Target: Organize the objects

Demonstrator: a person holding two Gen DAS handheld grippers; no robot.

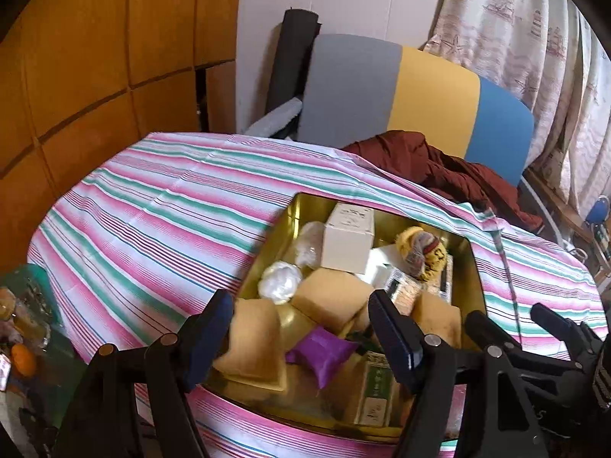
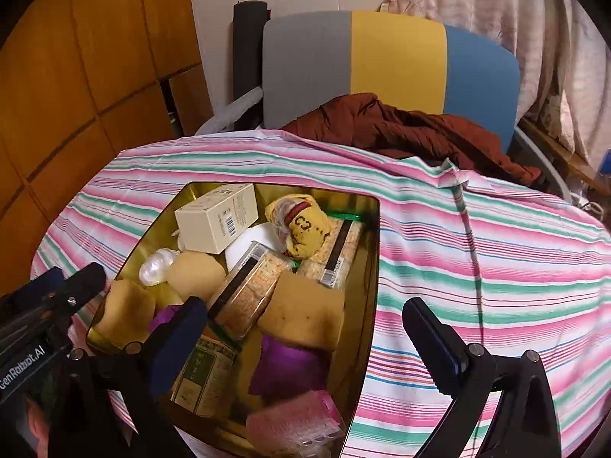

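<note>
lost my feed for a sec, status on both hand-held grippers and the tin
Left hand-held gripper open, empty, over the gold metal tin. Right hand-held gripper open, empty, at the tin's right rim. Tin crammed: tan sponges, purple pouch, cream box. Nothing blocking.

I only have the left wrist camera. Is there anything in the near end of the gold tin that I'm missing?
Observer: Yes. A pink ridged plastic item lies at the near end of the gold tin, out of your frame.
Operator: Where do the right gripper's fingers sit?
Observer: The right gripper is open. One of its fingers is over the tin, and the other is over the striped cloth outside it.
Operator: Any marking on the cream box?
Observer: A barcode shows on one side of the cream box.
</note>
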